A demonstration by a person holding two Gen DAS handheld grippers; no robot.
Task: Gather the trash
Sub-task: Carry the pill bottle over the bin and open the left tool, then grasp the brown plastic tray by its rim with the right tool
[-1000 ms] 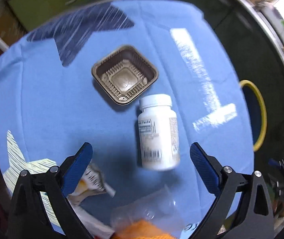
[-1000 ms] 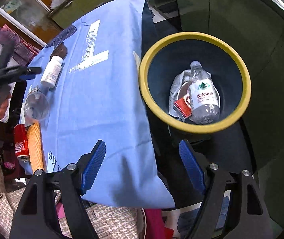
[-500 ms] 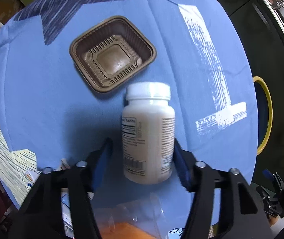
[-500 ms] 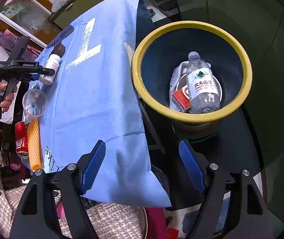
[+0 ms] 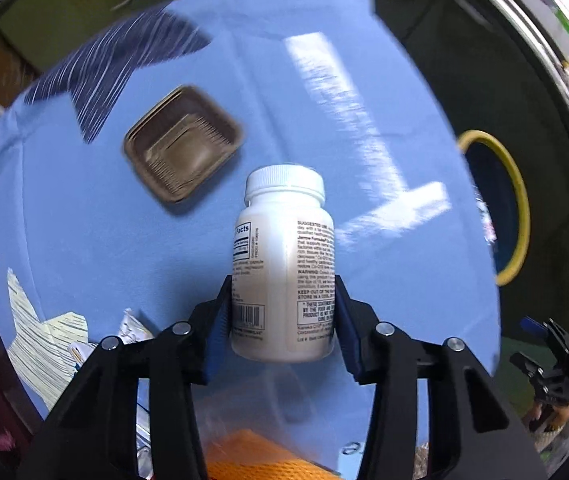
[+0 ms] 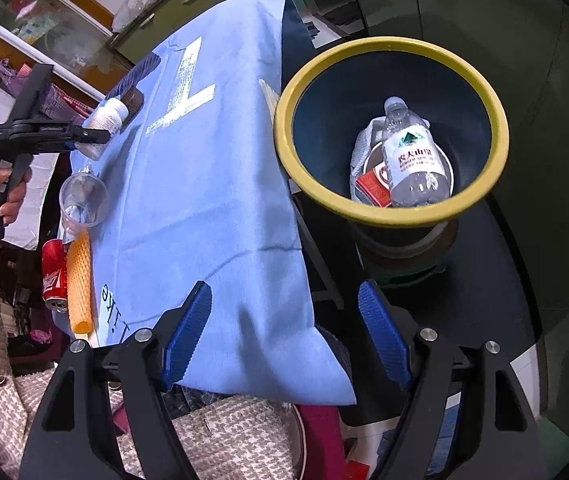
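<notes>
Left hand-held gripper (image 5: 282,320) clamped, right (image 6: 284,336) agape

Blue-clothed table (image 5: 84,240) bears brown tray (image 5: 182,156)

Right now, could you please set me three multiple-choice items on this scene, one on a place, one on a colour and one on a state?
1. Where does the water bottle lie?
A. in the bin
B. on the cloth
C. in the brown tray

2. What colour is the bin's rim?
A. red
B. yellow
C. white

3. How does the left gripper stand?
A. open over the tray
B. shut on nothing
C. shut on the pill bottle

Answers:
1 A: the water bottle rests inside the bin, on other rubbish.
2 B: the ring round the dark bin is yellow.
3 C: the left gripper has just been closing, and its pads now press both sides of the pill bottle, which is raised off the cloth.
</notes>
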